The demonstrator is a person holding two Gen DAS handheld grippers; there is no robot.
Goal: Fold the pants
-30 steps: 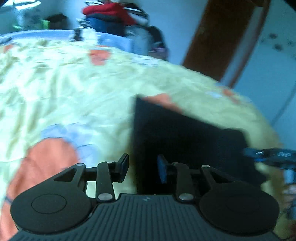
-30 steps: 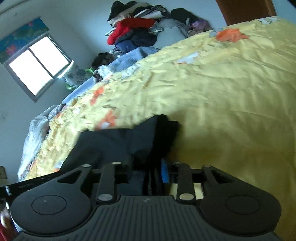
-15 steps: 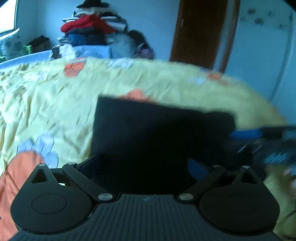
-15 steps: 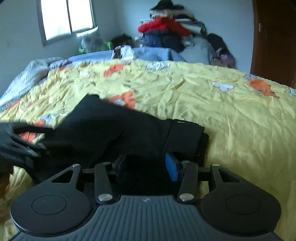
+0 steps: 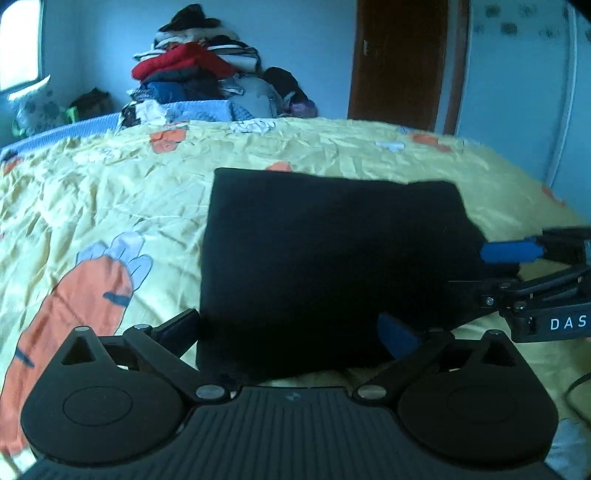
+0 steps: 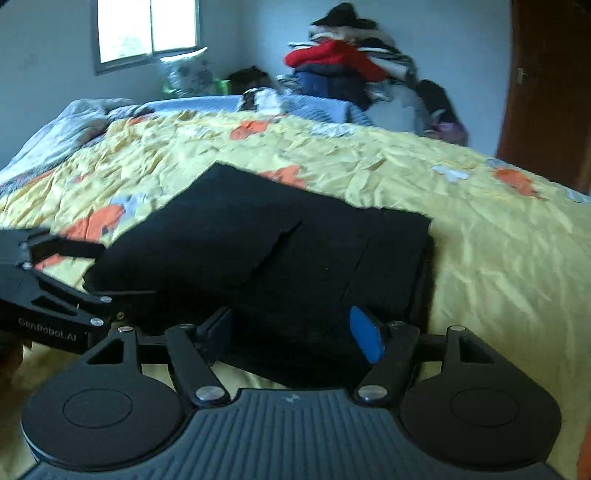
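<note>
The black pants [image 5: 332,251] lie folded in a flat rectangle on the yellow bedspread [image 5: 110,192]. They also show in the right wrist view [image 6: 280,258]. My left gripper [image 5: 291,328] is open and empty at the near edge of the pants. My right gripper [image 6: 295,328] is open and empty at the near edge too. It also shows in the left wrist view [image 5: 498,266], at the pants' right side, with its jaws spread. The left gripper shows at the left edge of the right wrist view [image 6: 99,273].
A pile of clothes [image 5: 199,70] stands beyond the far side of the bed. A brown door [image 5: 399,62] is at the back right. A window [image 6: 147,29] is at the back left. A grey blanket [image 6: 62,133] lies at the bed's far left.
Both grippers have opened and let go of the pants. The pants have gone from bunched and lifted to a flat folded rectangle. Both grippers have drawn back to the near edge.
</note>
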